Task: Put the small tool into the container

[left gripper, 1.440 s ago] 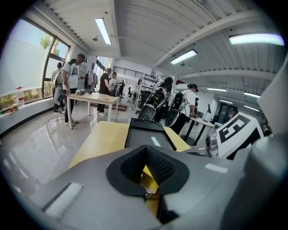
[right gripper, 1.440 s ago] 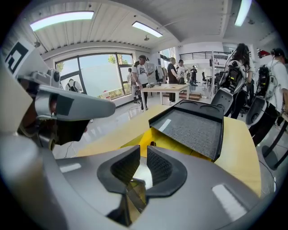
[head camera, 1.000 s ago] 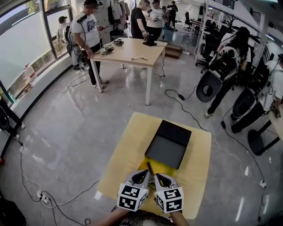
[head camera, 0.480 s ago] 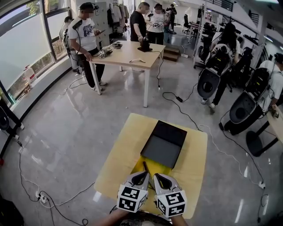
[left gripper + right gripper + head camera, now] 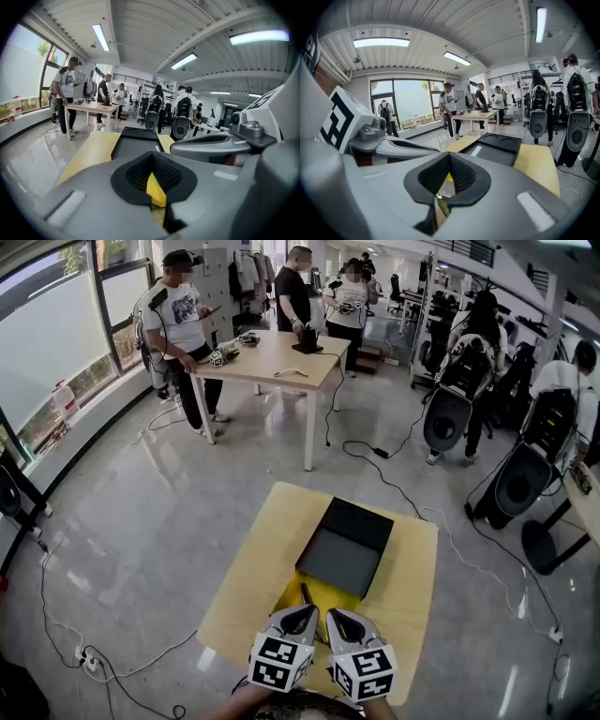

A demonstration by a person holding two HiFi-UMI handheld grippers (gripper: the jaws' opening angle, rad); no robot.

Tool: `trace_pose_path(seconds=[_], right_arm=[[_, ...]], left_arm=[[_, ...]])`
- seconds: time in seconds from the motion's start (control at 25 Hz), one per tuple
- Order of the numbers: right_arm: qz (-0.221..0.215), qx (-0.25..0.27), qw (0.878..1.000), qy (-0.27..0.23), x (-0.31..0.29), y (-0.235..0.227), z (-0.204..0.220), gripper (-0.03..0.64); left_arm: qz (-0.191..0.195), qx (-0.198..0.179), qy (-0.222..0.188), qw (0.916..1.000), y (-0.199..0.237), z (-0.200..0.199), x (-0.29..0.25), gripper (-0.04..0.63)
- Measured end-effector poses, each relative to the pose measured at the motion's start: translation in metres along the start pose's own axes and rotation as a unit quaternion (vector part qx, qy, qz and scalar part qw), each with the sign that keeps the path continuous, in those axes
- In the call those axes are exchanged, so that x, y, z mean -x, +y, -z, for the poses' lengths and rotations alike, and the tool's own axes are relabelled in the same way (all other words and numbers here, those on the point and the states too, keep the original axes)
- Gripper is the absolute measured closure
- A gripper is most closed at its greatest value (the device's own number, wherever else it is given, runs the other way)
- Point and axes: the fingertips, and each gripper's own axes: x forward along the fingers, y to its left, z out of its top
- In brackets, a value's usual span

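A black open container (image 5: 343, 547) lies on a small yellow-topped table (image 5: 251, 563), just beyond a yellow sheet (image 5: 330, 597). A thin dark small tool (image 5: 306, 594) rests on that sheet, near the container's front edge. My left gripper (image 5: 307, 613) and right gripper (image 5: 336, 616) sit side by side at the table's near edge, their tips just short of the tool. Both are shut with nothing held. The container (image 5: 135, 142) lies ahead of the left gripper (image 5: 151, 158) in its own view. The right gripper (image 5: 450, 163) also faces the container (image 5: 496, 146).
Several people stand round a wooden table (image 5: 272, 354) across the room. Black cables (image 5: 380, 448) trail over the glossy floor. Dark wheeled machines (image 5: 448, 418) stand at the right. Windows line the left wall.
The head view has shifted slightly, so the table and container sit a little more to the left. People in the background have moved. Both grippers stay shut in the same place.
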Motion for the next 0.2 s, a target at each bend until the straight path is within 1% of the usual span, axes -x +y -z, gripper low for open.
trace_pose_path(seconds=[0.2], right_arm=[[0.001,0.0,1.0,0.0,0.008,0.014,0.021,0.611]], left_arm=[[0.001,-0.002,-0.001,1.0,-0.005,0.022,0.014,0.577]])
